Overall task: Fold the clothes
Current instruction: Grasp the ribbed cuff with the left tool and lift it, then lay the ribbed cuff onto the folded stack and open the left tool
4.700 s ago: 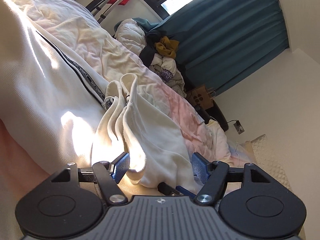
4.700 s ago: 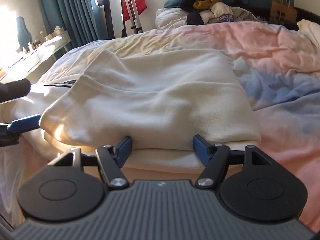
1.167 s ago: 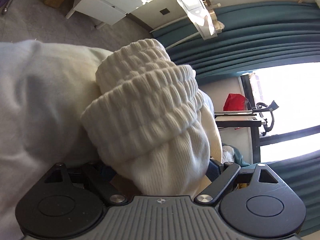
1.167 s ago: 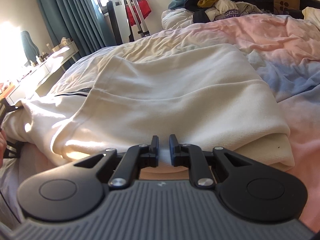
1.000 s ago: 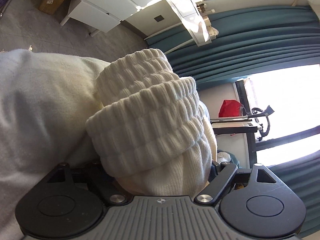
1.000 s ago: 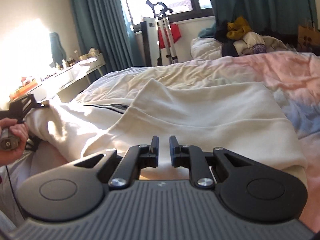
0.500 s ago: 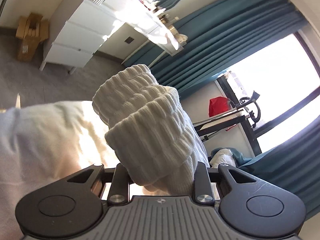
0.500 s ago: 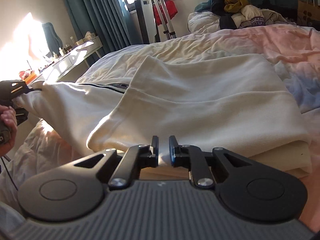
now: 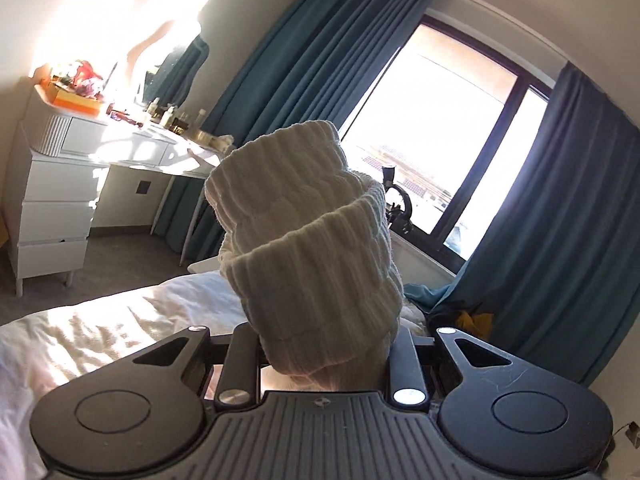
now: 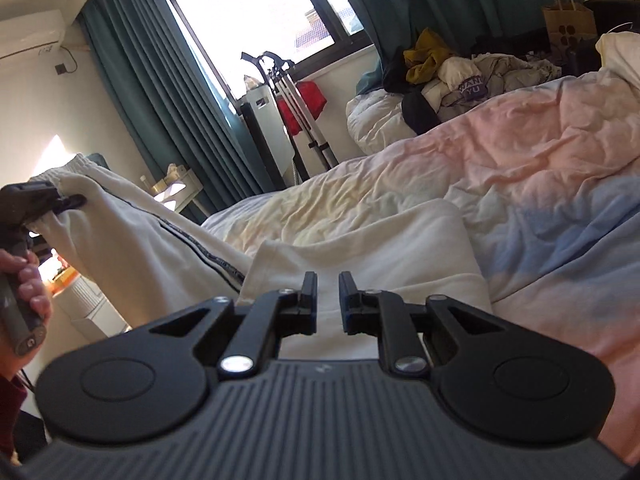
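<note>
Cream trousers (image 10: pixel 140 232) with a dark side stripe lie stretched across the bed. Their ribbed ankle cuffs (image 9: pixel 304 240) stand up between the fingers of my left gripper (image 9: pixel 320 336), which is shut on them and held high. In the right wrist view that left gripper (image 10: pixel 40 200) shows at the far left, in a person's hand (image 10: pixel 28 280), with the trouser leg sloping down from it. My right gripper (image 10: pixel 328 280) is shut on the folded waist end of the trousers (image 10: pixel 380 248), low over the bed.
A pink and blue duvet (image 10: pixel 520 152) covers the bed. A clothes pile (image 10: pixel 448 72) and a paper bag (image 10: pixel 568 20) sit at the far end. A folded stand (image 10: pixel 288 92) is by the window. A white dresser (image 9: pixel 56 200) stands left of the teal curtains (image 9: pixel 300 80).
The left gripper closed on the cuffs, rolled upright and rose, lifting the trouser legs off the bed. The right gripper stayed shut and rose slightly with the folded end.
</note>
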{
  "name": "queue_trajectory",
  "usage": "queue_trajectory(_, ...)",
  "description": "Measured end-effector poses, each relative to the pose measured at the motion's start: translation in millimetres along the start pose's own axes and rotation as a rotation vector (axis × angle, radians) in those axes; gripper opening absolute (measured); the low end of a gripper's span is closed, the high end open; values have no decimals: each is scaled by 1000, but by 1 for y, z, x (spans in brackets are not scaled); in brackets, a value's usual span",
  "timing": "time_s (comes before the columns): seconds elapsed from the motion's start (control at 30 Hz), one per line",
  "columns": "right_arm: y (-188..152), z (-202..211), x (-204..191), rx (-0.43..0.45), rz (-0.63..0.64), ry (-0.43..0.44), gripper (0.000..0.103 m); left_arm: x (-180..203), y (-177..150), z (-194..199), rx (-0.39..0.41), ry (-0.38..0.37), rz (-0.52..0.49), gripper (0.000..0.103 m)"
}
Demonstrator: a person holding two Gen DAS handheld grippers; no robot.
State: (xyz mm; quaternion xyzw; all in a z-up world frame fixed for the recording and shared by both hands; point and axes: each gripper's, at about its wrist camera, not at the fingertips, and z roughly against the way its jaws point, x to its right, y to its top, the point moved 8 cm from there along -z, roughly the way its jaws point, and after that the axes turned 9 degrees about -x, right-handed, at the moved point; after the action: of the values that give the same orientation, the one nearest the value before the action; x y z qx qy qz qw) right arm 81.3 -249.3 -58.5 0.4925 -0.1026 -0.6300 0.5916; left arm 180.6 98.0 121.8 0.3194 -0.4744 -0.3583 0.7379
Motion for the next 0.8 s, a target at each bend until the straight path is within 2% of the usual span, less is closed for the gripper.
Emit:
queue_trajectory(0.2, 14, 15, 51, 26, -195, 29, 15, 101, -46, 0, 48, -40, -125, 25)
queue_trajectory(0.43, 28, 35, 88, 103, -262, -28, 15, 187, -156, 1, -41, -122, -271, 25)
queue_trajectory(0.67, 35, 48, 118, 150, -333, -30, 15, 222, -276, -7, -153, -162, -435, 25)
queue_trajectory(0.8, 37, 51, 129, 169, -376, -16, 15, 223, -324, -20, -238, -152, -502, 25)
